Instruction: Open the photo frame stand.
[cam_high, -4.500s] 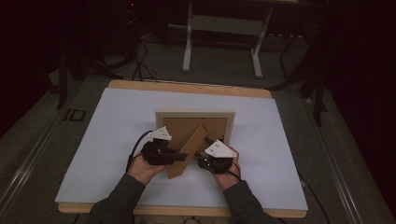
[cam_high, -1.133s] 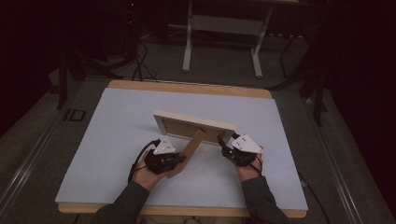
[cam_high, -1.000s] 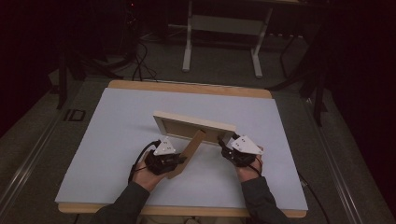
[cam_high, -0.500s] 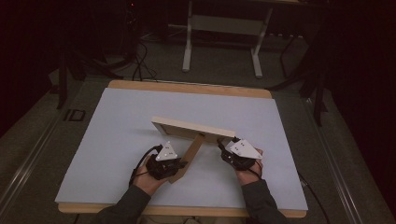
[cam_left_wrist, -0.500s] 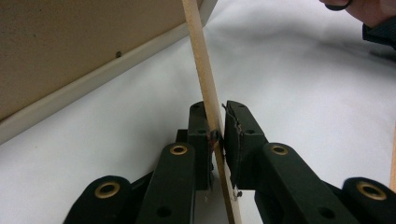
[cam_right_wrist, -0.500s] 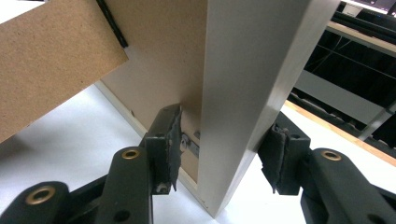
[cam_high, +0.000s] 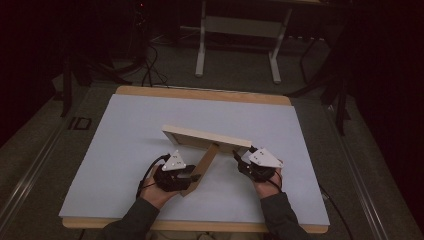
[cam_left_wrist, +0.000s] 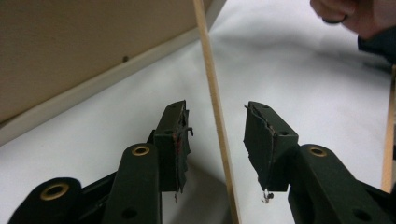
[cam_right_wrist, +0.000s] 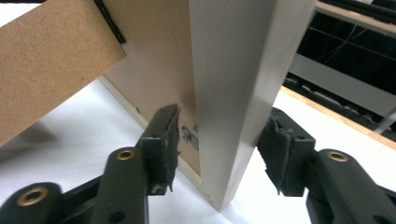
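Observation:
A light wooden picture frame (cam_high: 207, 137) stands on the white table top, leaning on its brown back leg (cam_high: 202, 167). My left gripper (cam_high: 192, 176) is at the foot of that leg. In the left gripper view the leg's thin edge (cam_left_wrist: 212, 93) runs between the jaws of the left gripper (cam_left_wrist: 217, 121), which have just been opening; neither pad touches it. My right gripper (cam_high: 240, 159) is at the frame's right end. Its jaws (cam_right_wrist: 219, 135) straddle the frame's side rail (cam_right_wrist: 233, 70) and have just been opening, with a gap at the left pad.
The table top is a white sheet (cam_high: 125, 130) with a wooden rim along its far and near edges. Beyond the far edge are a dark floor, cables and a metal stand (cam_high: 237, 30). A hand (cam_left_wrist: 355, 16) shows in the left gripper view's upper right.
The frame, flat on the table at first, now stands tilted on its back leg. In the last second its top edge has leaned further over; both hands have stayed in place.

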